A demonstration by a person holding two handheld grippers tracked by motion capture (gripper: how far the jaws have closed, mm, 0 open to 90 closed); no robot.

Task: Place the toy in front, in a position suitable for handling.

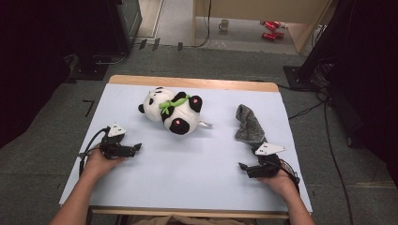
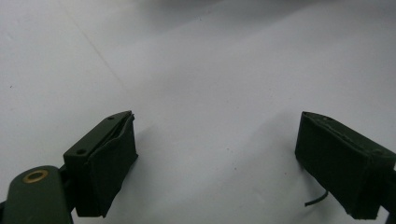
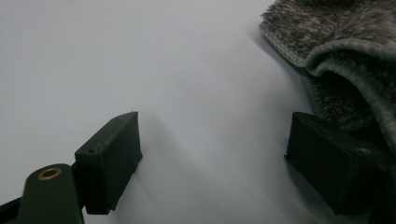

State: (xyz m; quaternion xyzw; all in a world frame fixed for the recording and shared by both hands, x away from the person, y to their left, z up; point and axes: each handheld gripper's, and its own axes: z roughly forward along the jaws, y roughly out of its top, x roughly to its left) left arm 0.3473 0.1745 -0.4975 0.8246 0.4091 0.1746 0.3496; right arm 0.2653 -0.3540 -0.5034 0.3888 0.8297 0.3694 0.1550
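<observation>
Jaws of both grippers are standing released, spread wide with nothing between them. Left gripper (image 1: 136, 147) is lying low over the pale blue desk (image 1: 197, 173) near its left edge, held by the person's left hand (image 1: 99, 161), with its jaws pointing toward the middle of the desk. In the left gripper view, the left gripper (image 2: 217, 163) is showing only bare desk surface (image 2: 205, 70) between its two black pads.

Right gripper (image 1: 243, 166) is sitting near the right edge of the desk, held by the person's right hand (image 1: 278, 180), with its jaws pointing toward the desk's centre. Both forearms are entering from the near edge and are resting low, well apart from each other.

Grey knitted fleecy sock (image 1: 248, 125) is lying flat on the desk just beyond the right gripper, its long axis running away from the person. In the right gripper view, the sock (image 3: 336, 51) is showing a mottled grey, fuzzy weave with a folded ribbed cuff; it is lying just beside the outer pad of the right gripper (image 3: 212, 158), not between the pads.

Black-and-white plush panda with a green ribbon (image 1: 171, 108) is lying on its side at the far centre of the desk, well apart from both grippers.
</observation>
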